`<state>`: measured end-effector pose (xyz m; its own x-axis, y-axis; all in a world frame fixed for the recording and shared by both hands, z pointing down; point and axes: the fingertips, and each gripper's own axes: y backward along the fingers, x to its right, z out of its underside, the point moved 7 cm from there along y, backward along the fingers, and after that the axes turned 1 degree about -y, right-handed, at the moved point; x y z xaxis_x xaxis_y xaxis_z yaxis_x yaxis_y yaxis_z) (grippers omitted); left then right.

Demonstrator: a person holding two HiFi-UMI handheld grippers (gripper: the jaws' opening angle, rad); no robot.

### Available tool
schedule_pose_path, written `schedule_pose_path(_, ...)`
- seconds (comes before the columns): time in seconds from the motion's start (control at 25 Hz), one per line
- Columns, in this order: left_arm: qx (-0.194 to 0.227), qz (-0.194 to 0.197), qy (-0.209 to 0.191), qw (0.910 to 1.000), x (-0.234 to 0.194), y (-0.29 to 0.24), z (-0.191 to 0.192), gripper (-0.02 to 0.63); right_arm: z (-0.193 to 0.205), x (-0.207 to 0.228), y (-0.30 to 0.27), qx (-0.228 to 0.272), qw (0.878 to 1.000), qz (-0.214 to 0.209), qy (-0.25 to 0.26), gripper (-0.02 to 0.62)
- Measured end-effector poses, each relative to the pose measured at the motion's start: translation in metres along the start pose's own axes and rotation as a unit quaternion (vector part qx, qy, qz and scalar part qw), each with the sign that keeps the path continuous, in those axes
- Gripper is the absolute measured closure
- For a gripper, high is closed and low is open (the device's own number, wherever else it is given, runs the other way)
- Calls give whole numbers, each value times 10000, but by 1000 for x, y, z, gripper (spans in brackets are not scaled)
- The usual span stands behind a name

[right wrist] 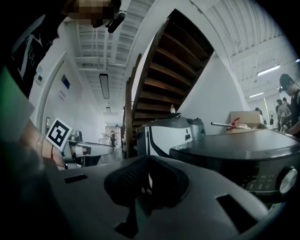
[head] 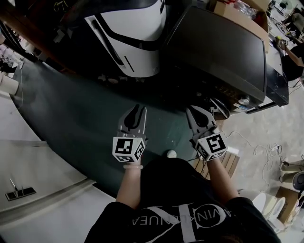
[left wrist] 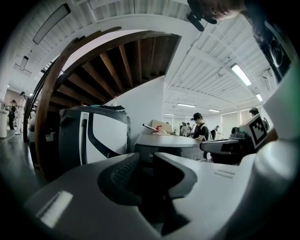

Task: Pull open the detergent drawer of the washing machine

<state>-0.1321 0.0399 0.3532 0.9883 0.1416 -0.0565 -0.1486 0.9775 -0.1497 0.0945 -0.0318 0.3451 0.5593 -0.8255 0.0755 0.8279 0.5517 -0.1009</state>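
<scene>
The washing machine (head: 213,52) is a dark box ahead and to the right; its flat lid (left wrist: 164,140) and its front panel with a round knob (right wrist: 287,180) show in the gripper views. I cannot make out the detergent drawer. My left gripper (head: 137,110) is held level over the dark floor, short of the machines, with a narrow gap between its jaws and nothing in it. My right gripper (head: 198,113) hovers beside it, closer to the washing machine's front corner, its jaw tips meeting on nothing. Neither gripper touches the machine.
A white-and-black appliance (head: 135,33) stands left of the washing machine. A wooden staircase (left wrist: 117,61) rises behind both. A cardboard box (head: 237,14) sits beyond the lid. Loose cables (head: 266,152) and a wooden pallet (head: 230,161) lie right. People (left wrist: 199,126) stand far off.
</scene>
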Motion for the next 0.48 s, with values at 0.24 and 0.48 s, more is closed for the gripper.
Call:
schedule_pose_path(0.24,-16,192,-7,9998,8,-19,-5,526,-4,10,3,60,9999,86,-50,583)
schedule_pose_path(0.48,-129,462,67,9988,12,-44,1,526,3,22,0,-14,9998,190,-116,583)
